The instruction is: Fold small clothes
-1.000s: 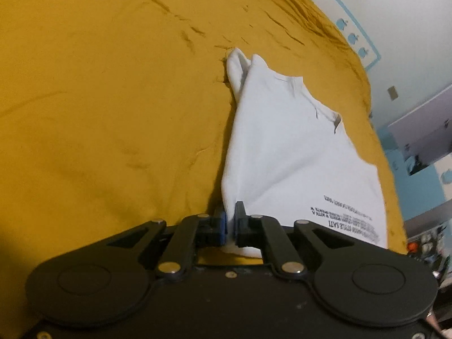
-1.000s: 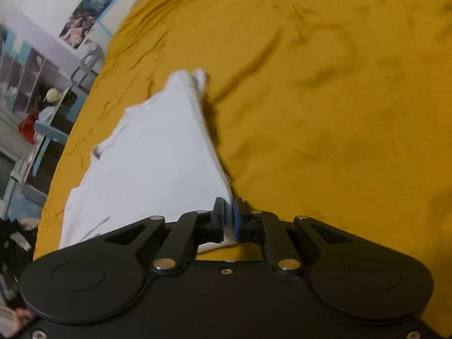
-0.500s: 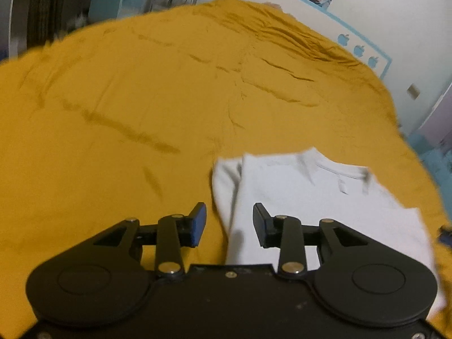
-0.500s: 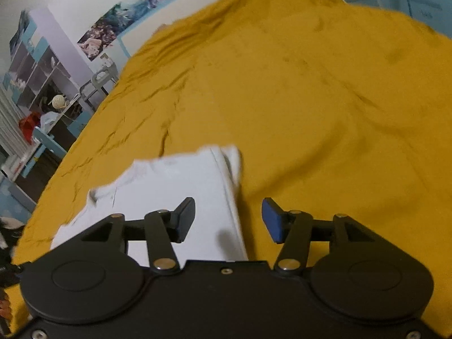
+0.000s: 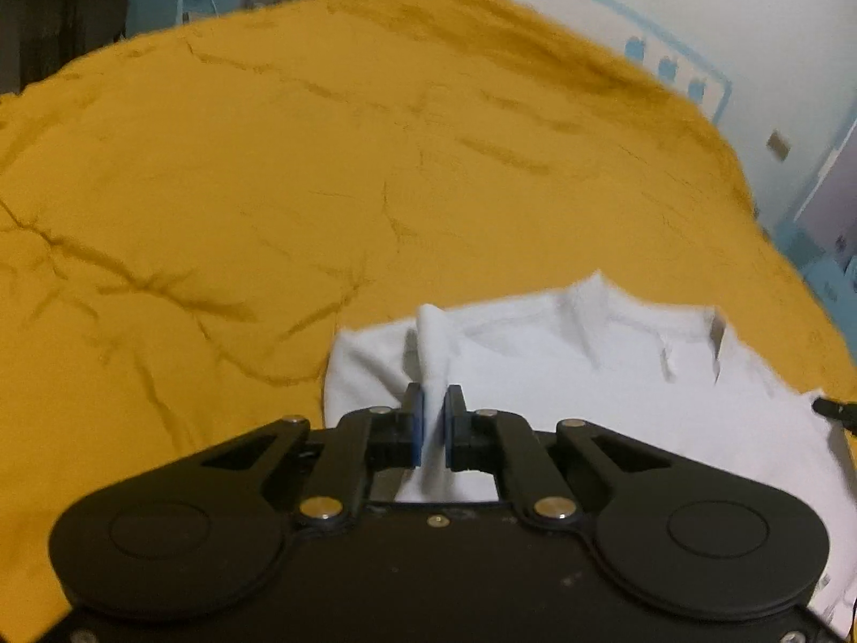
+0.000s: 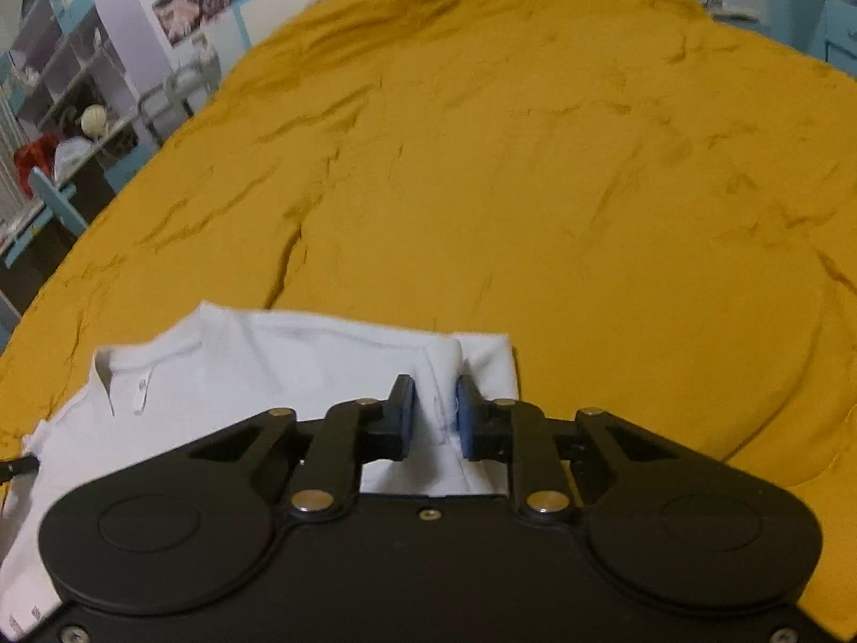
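A small white collared shirt (image 5: 568, 375) lies on the mustard-yellow bedspread (image 5: 268, 187), collar toward the far side. My left gripper (image 5: 434, 418) is shut on a pinched ridge of the shirt's fabric near its left shoulder. In the right wrist view the same shirt (image 6: 257, 359) lies at lower left, with its button placket visible. My right gripper (image 6: 434, 418) has closed on a fold of the shirt near its right edge, with a narrow gap filled by cloth between the blue pads.
The yellow bedspread (image 6: 535, 161) is wrinkled and stretches far ahead of both grippers. Shelves and a teal chair (image 6: 53, 203) stand beyond the bed's left edge. A white wall with posters (image 5: 696, 27) lies behind the bed.
One second ago both grippers were shut on the shirt's edge. Half a second ago both were open above the laid-down shirt. Now both have closed again on fabric near the shoulders.
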Available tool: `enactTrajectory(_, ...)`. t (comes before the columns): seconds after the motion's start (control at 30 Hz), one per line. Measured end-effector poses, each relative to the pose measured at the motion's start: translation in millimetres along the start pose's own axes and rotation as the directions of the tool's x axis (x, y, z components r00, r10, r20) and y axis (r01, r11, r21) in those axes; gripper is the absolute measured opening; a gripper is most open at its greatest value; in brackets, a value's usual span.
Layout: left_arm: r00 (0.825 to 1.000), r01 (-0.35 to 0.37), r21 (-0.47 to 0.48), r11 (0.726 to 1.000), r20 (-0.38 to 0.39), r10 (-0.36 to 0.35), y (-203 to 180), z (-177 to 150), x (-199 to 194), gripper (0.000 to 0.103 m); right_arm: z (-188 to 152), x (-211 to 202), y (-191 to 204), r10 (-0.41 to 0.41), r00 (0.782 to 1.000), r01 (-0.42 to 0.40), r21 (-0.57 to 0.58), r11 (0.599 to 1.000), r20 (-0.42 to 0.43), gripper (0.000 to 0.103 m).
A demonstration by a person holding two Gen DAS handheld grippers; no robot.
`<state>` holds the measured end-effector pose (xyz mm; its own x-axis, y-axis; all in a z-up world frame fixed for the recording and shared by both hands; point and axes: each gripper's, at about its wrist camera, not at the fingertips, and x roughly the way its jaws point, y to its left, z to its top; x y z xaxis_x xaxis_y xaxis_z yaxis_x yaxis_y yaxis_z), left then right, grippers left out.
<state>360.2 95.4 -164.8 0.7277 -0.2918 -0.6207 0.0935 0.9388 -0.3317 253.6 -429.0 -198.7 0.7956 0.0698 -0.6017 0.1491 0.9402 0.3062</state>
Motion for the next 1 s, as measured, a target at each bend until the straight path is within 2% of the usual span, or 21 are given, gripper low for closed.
enactTrajectory(0.1,0.994,0.021,-0.026,0.999,0.107,-0.018,-1,7,-13,0.005,8,-8,2,0.021,0.998,-0.022,0.010,1.000,0.067,0.013)
enactTrajectory(0.17,0.990,0.029,-0.061,0.998,0.139,-0.020,2,13,-17,0.005,17,-8,6,0.038,0.994,-0.039,0.012,0.999,0.104,0.013)
enactTrajectory(0.23,0.993,0.013,-0.074,0.997,0.114,-0.005,7,15,-8,0.005,23,2,7,0.039,0.994,-0.041,0.025,0.999,0.098,0.013)
enactTrajectory(0.33,0.999,-0.041,-0.066,0.997,0.026,0.042,15,6,16,0.005,21,26,8,-0.005,0.999,0.003,0.028,1.000,0.045,0.012)
enactTrajectory(0.43,0.997,-0.072,-0.056,0.996,-0.019,0.071,19,-1,31,0.014,7,47,2,-0.070,0.997,0.071,0.014,0.997,-0.010,0.012)
enactTrajectory(0.47,0.997,-0.075,-0.064,0.995,-0.021,0.074,19,1,32,0.014,5,49,1,-0.083,0.997,0.084,0.020,0.996,-0.005,0.013)
enactTrajectory(0.53,0.997,-0.077,-0.082,0.994,-0.013,0.076,18,6,25,0.015,5,41,0,-0.097,0.995,0.096,0.046,0.994,0.017,0.027)
enactTrajectory(0.63,0.987,-0.144,-0.081,0.986,0.055,0.148,6,7,-13,0.016,6,12,10,-0.102,0.992,0.100,0.036,0.994,0.071,0.036)
enactTrajectory(0.7,0.992,-0.077,-0.070,0.995,0.092,0.083,-5,2,-44,0.017,2,-19,22,-0.050,0.993,0.049,0.012,0.999,0.104,0.036)
enactTrajectory(0.77,0.996,0.005,-0.062,0.998,0.087,0.001,-18,-12,-71,0.019,-10,-55,33,0.083,0.992,-0.082,-0.009,0.997,0.099,0.036)
enactTrajectory(0.83,0.995,0.086,-0.040,0.996,0.063,-0.083,-34,-32,-93,0.020,-31,-88,48,0.175,0.982,-0.174,-0.019,0.985,0.072,0.036)
enactTrajectory(0.93,0.991,0.136,0.007,0.991,0.005,-0.136,-59,-62,-106,0.023,-65,-118,75,0.263,0.965,-0.262,-0.052,0.964,0.015,0.038)
enactTrajectory(1.0,0.992,0.127,0.028,0.991,-0.024,-0.127,-71,-78,-105,0.024,-85,-126,95,0.292,0.956,-0.293,-0.078,0.953,-0.019,0.040)
